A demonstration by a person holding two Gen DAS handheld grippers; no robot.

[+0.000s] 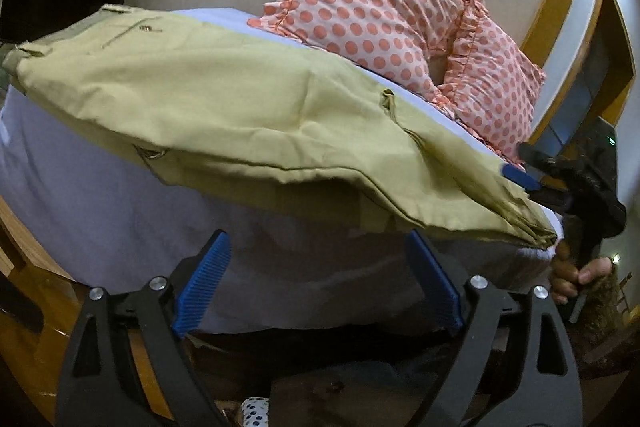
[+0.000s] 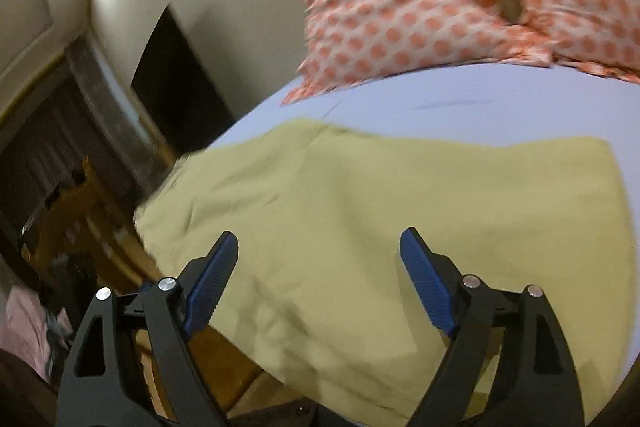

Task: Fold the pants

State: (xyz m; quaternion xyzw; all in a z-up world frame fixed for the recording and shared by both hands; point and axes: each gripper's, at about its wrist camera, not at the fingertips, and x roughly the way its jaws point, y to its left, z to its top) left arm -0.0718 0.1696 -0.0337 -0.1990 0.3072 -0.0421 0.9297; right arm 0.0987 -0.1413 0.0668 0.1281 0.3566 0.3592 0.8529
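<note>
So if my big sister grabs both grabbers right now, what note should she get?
Left gripper: open, empty, near the bed's edge.
Right gripper: open, empty, over the leg end.
Khaki pants: flat on the lilac sheet, legs apparently stacked, waistband at your left, hems at your right. Polka-dot pillows behind them.
Done: the lengthwise fold, it seems.
Left: grip the hems, fold them toward the waistband, smooth.

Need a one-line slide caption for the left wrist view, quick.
Open left gripper faces khaki pants on the bed, polka-dot pillows behind.
</note>
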